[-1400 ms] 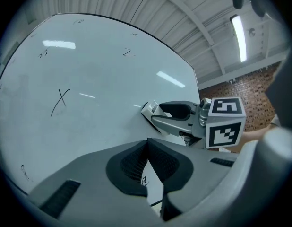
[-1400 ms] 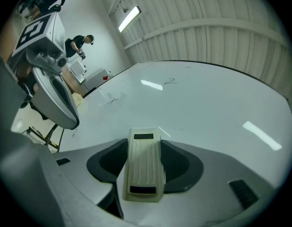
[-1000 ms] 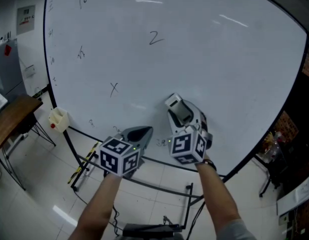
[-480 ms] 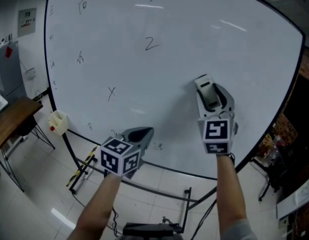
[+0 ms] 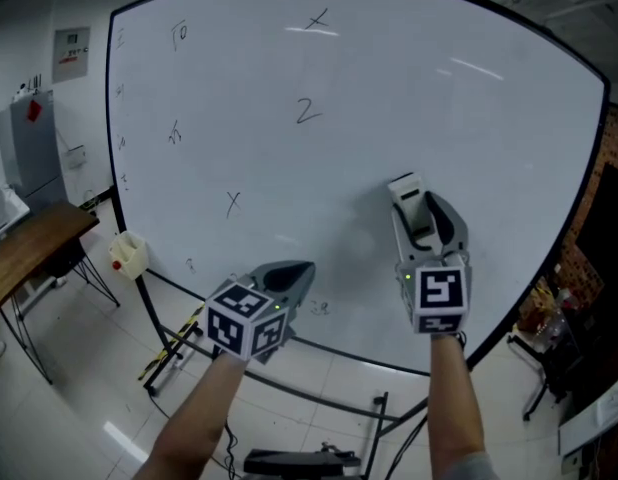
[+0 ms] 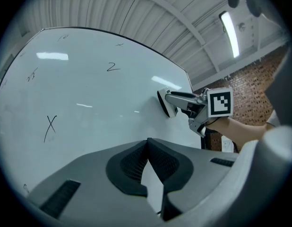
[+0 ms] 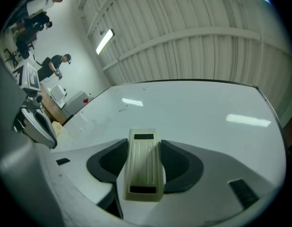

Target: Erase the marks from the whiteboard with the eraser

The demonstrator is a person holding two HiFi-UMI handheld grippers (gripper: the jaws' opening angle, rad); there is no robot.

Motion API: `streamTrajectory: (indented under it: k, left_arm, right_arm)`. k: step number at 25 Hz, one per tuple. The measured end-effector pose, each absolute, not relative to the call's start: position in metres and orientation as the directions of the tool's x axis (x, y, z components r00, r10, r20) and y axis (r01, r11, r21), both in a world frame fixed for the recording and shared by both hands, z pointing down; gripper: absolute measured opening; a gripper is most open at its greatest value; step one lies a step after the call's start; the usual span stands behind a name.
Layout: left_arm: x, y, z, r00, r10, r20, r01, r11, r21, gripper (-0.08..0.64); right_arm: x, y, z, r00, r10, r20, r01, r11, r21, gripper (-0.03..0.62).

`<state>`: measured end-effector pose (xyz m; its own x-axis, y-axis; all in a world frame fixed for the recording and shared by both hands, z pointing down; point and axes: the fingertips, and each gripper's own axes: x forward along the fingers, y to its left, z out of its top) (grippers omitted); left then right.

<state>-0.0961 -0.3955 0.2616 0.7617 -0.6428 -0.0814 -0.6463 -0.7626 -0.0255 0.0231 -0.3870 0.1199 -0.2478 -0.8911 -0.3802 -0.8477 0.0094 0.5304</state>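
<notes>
The whiteboard (image 5: 389, 88) fills the head view, with black marks: an X (image 5: 318, 18) at the top, a "2" (image 5: 307, 111), a lower X (image 5: 233, 203), small scribbles (image 5: 174, 133) down the left side and faint ones (image 5: 319, 308) near the bottom edge. My right gripper (image 5: 417, 213) is shut on the cream eraser (image 5: 409, 200), whose face lies against the board's right-middle part. In the right gripper view the eraser (image 7: 145, 164) sits between the jaws. My left gripper (image 5: 287, 276) is shut and empty by the board's lower edge; its view shows the eraser (image 6: 164, 103) on the board.
A wooden table (image 5: 29, 243) and a grey cabinet (image 5: 29, 148) stand at the left. A cream holder (image 5: 129, 253) hangs at the board's lower left corner. The stand's bars (image 5: 379, 408) cross the tiled floor below. People (image 7: 54, 65) are far off at the left.
My right gripper carried the eraser from the board's lower middle up and to the right, then nearly stopped. The left gripper has hardly moved.
</notes>
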Motion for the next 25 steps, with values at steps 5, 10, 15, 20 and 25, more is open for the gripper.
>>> streamTrajectory:
  k: [5, 10, 15, 20, 25]
  left_arm:
    - [-0.091, -0.390, 0.255, 0.762, -0.639, -0.102, -0.645, -0.763, -0.033, -0.002]
    - [-0.070, -0.387, 0.266, 0.782, -0.617, -0.087, -0.620, -0.784, -0.016, -0.002]
    - [-0.048, -0.384, 0.282, 0.803, -0.592, -0.064, -0.594, -0.805, 0.003, -0.002]
    - [-0.032, -0.385, 0.300, 0.809, -0.587, -0.032, -0.587, -0.810, 0.016, -0.002]
    - [-0.024, -0.388, 0.311, 0.809, -0.587, -0.014, -0.586, -0.809, 0.034, -0.002]
  right_arm:
    - [0.029, -0.366, 0.145, -0.296, -0.884, -0.361, -0.887, 0.114, 0.447, 0.221]
    - [0.044, -0.355, 0.184, -0.309, -0.896, -0.319, -0.929, 0.213, 0.302, 0.222]
    - [0.056, -0.352, 0.229, -0.330, -0.908, -0.258, -0.942, 0.301, 0.147, 0.224]
    - [0.063, -0.353, 0.267, -0.339, -0.920, -0.198, -0.941, 0.332, 0.072, 0.224]
    - [0.062, -0.353, 0.275, -0.361, -0.916, -0.175, -0.933, 0.355, 0.066, 0.225]
